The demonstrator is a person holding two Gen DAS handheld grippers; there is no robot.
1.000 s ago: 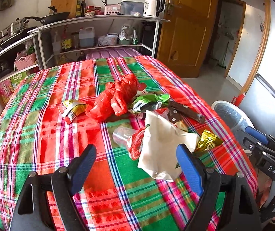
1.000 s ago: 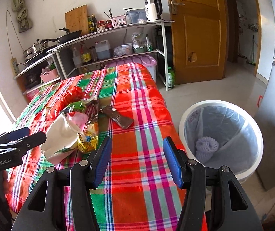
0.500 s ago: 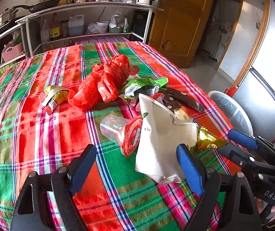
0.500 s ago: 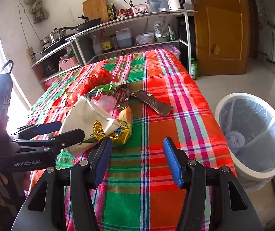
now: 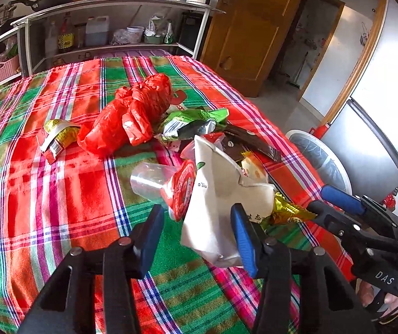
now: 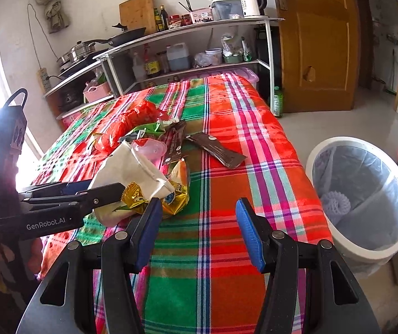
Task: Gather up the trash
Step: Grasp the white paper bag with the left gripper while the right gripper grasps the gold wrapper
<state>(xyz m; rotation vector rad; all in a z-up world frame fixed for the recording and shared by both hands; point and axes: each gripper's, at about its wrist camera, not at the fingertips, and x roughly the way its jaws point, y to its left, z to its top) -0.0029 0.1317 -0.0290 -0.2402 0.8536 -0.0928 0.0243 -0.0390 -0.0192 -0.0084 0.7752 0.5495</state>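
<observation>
Trash lies in a heap on the plaid tablecloth (image 5: 59, 194): a white paper bag (image 5: 221, 194), a clear cup with a red lid (image 5: 157, 183), a red plastic bag (image 5: 126, 117), green wrappers (image 5: 196, 122), a brown wrapper (image 6: 215, 150) and a gold wrapper (image 6: 149, 197). My left gripper (image 5: 196, 233) is open, its jaws around the white bag's near end. My right gripper (image 6: 199, 231) is open and empty above the cloth, right of the gold wrapper. It also shows in the left wrist view (image 5: 332, 203). A white lined bin (image 6: 363, 194) stands on the floor to the right.
A yellow-red wrapper (image 5: 57, 136) lies apart at the left. Metal shelves (image 6: 193, 41) with pans, bottles and a kettle stand behind the table. A wooden door (image 6: 318, 41) is at the back right. A fridge (image 5: 380, 111) stands beside the bin.
My left gripper has moved forward to the white bag and its jaws have narrowed around it. My right gripper has come closer to the gold wrapper.
</observation>
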